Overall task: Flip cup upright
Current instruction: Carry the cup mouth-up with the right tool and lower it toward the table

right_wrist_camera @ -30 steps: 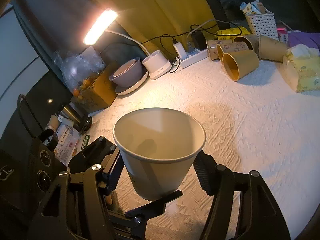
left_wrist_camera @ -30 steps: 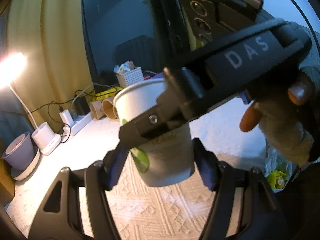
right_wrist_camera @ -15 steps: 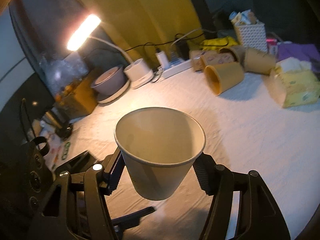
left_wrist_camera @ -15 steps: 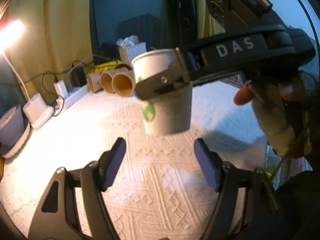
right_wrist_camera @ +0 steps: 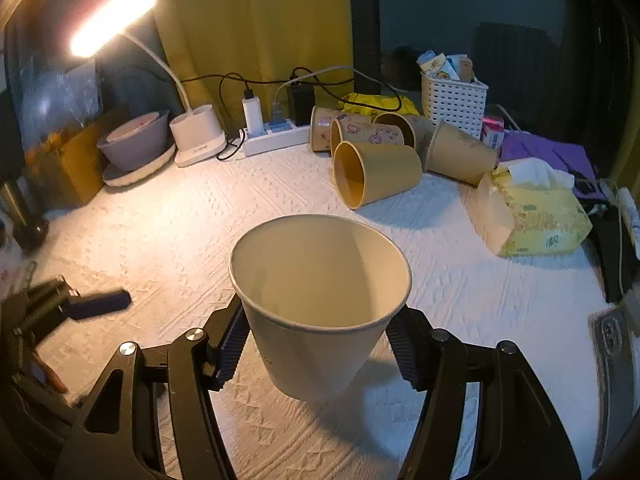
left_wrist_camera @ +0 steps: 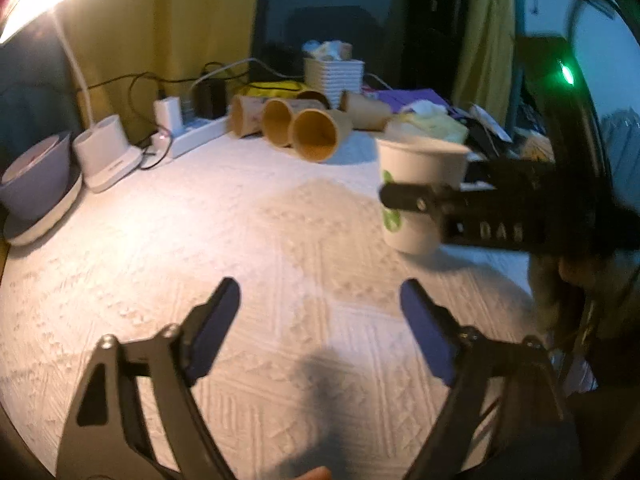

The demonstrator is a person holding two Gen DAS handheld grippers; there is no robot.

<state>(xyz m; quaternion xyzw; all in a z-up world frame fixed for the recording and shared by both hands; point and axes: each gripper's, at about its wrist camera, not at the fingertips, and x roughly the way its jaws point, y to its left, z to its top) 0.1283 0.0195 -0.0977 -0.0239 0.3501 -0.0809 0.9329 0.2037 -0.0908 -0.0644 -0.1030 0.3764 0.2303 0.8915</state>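
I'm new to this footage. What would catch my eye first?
The white paper cup, mouth up, clamped in the right hand-held gripper over the white tablecloth. Behind it, brown cups lie tipped over, and a glowing lamp stands far left.

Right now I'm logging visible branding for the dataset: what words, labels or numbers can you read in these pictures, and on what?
"DAS": on the body of the right gripper, seen upside down in the left wrist view.
White cup: small print low on its side, too small to read; green logo, no legible words.
Tissue box: printed characters, too blurred.
Brown cups: cartoon prints only.
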